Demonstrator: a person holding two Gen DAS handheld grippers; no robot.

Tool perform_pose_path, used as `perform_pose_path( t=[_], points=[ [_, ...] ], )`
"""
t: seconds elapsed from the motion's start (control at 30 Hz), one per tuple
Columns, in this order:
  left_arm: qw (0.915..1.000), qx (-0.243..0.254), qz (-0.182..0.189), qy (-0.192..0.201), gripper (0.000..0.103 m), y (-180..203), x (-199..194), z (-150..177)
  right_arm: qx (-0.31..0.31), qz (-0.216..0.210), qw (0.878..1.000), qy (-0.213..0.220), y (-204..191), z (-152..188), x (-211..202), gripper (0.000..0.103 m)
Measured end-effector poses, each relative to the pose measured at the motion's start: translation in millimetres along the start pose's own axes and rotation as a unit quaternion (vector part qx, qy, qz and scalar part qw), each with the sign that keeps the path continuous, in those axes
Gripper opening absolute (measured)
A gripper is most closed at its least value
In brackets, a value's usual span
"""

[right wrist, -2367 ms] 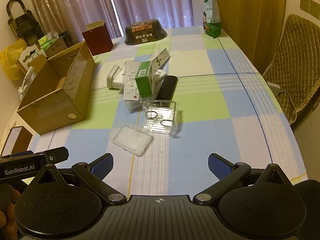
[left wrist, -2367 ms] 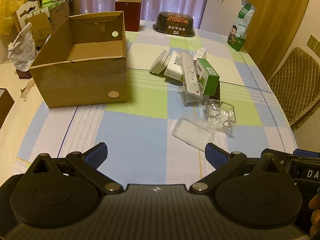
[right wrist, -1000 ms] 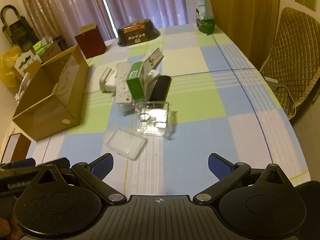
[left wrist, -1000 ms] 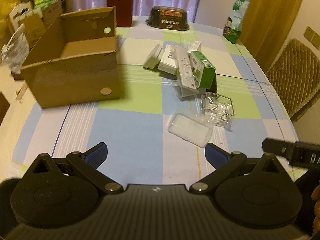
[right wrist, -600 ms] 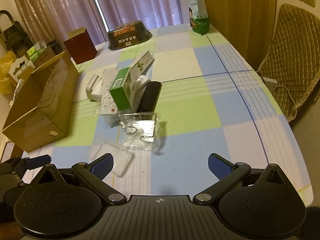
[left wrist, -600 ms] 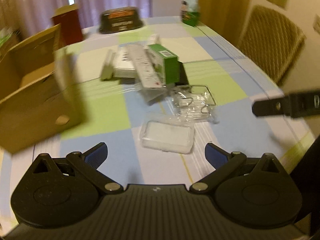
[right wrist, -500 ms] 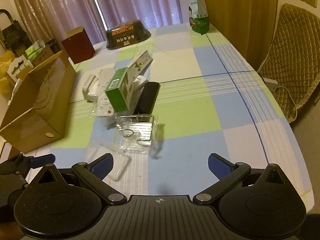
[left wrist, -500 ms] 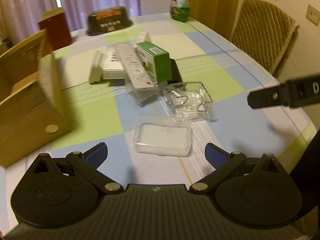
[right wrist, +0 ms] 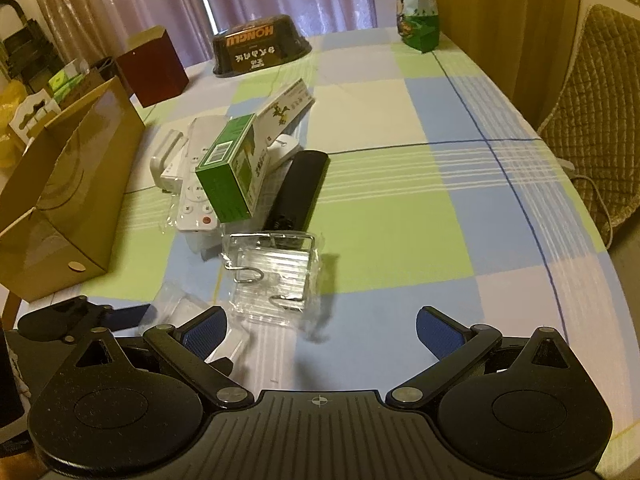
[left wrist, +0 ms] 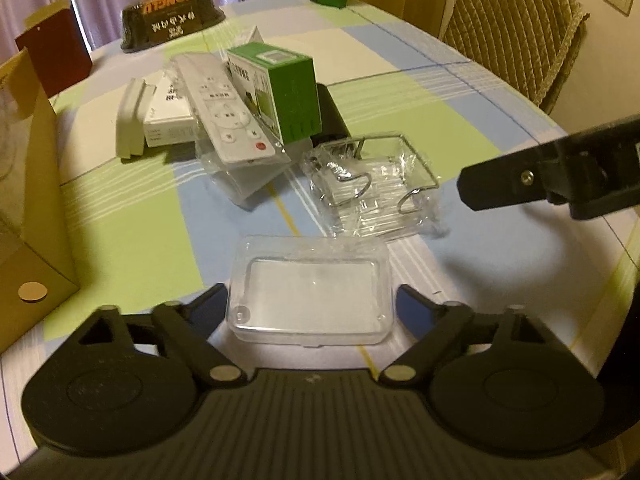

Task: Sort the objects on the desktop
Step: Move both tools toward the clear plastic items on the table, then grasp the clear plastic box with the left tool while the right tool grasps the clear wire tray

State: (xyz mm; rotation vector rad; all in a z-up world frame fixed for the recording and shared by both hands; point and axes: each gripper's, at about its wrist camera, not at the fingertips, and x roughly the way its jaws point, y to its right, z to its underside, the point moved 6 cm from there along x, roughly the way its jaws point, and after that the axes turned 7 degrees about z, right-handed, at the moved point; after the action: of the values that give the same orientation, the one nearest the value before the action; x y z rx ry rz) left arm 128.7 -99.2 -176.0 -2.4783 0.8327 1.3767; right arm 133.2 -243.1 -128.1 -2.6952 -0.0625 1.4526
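**Clear case sits between the left gripper's fingers**

The left gripper (left wrist: pixel 310 300) is low over the table (left wrist: pixel 400 120). Its two fingers are spread wide. A flat clear case (left wrist: pixel 310 290) lies on the table right between them. The fingers are on each side of the case, very close. I cannot tell if they touch it.

The right gripper (right wrist: pixel 320 326) is also wide open and holds nothing. It hangs over a blue and white part of the checked cloth. Just in front of it is a clear bag with metal hooks (right wrist: pixel 274 276) inside. From the left camera, that bag (left wrist: pixel 374 190) lies just past the clear case.

Behind the bag is a small pile of things. A green box (left wrist: pixel 280 90) leans up on the pile. A white remote (left wrist: pixel 226 114) lies beside it, with a red button at its near end. A black remote (right wrist: pixel 298 192) lies on the other side of the green box. A white box (left wrist: pixel 168 120) and a white plug (left wrist: pixel 130 120) sit next to the white remote.

A big open cardboard box (right wrist: pixel 60 192) stands on the left side of the table. Far back are a dark red box (right wrist: pixel 154 66), a black bowl with gold letters (right wrist: pixel 260 46) and a green snack bag (right wrist: pixel 418 8). A padded chair (left wrist: pixel 508 24) stands by the table on the right.
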Motion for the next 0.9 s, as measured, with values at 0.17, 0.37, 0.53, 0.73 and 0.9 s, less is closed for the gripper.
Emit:
perform_pose_path(
  t=[0.17,0.37,0.53,0.73,0.9],
  points=[
    [1.0,-0.002,-0.005,0.007,0.082,-3,-6,3,-0.012,-0.008,1.0,-0.001,-11,-8,12,0.103],
    [0.9992,-0.015,-0.036,0.013,0.082,-20,-24,10,-0.015,-0.025,1.0,-0.002,-31,-17,37,0.103],
    [0.9987,-0.032,-0.037,0.015,0.082,-31,-29,13,-0.009,-0.029,1.0,-0.001,-41,-24,54,0.103],
    [0.9982,-0.045,-0.037,0.016,0.082,-40,-31,16,-0.007,-0.019,1.0,-0.005,-45,-30,69,0.103],
    [0.9982,-0.047,-0.035,0.014,0.082,-41,-31,19,-0.007,-0.002,1.0,-0.006,-43,-31,75,0.103]
  ],
)
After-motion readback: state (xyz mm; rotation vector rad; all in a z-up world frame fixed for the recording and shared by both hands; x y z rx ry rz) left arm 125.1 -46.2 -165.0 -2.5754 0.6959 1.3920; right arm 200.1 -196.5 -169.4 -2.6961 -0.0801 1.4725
